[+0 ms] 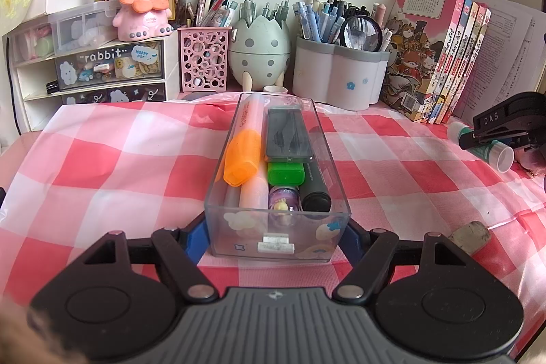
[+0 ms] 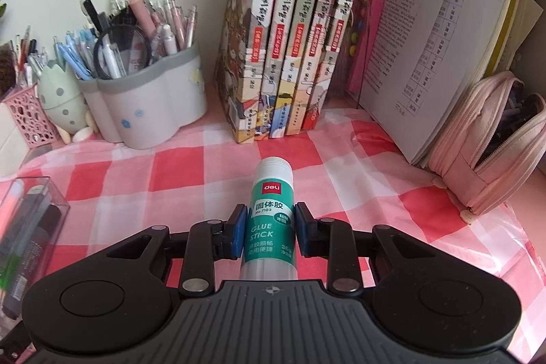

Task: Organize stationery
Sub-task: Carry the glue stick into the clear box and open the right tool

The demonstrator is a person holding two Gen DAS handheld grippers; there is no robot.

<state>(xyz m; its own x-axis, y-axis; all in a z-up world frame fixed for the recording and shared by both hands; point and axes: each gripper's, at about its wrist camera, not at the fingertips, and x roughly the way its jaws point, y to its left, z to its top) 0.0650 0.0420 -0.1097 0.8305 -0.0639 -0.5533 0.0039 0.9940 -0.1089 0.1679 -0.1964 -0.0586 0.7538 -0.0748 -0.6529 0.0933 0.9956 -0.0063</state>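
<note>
A clear plastic box [image 1: 239,236] stands on the red-checked cloth, its near end between the blue pads of my left gripper [image 1: 275,239], which is shut on it. Inside lie an orange highlighter [image 1: 242,156], a green highlighter [image 1: 285,173], a black case [image 1: 288,139] and a black marker [image 1: 317,200]. My right gripper [image 2: 269,227] is shut on a green and white glue stick [image 2: 271,193], cap pointing away. In the left wrist view that gripper [image 1: 505,128] and the glue stick [image 1: 491,147] are at the far right. The box's corner [image 2: 37,190] shows at left in the right wrist view.
A worn eraser [image 1: 471,236] lies on the cloth right of the box. Pen holders [image 1: 338,74], an egg-shaped holder [image 1: 259,46] and a pink mesh cup [image 1: 204,60] line the back. Books [image 2: 290,40] and an open pink pencil case [image 2: 484,159] stand at right.
</note>
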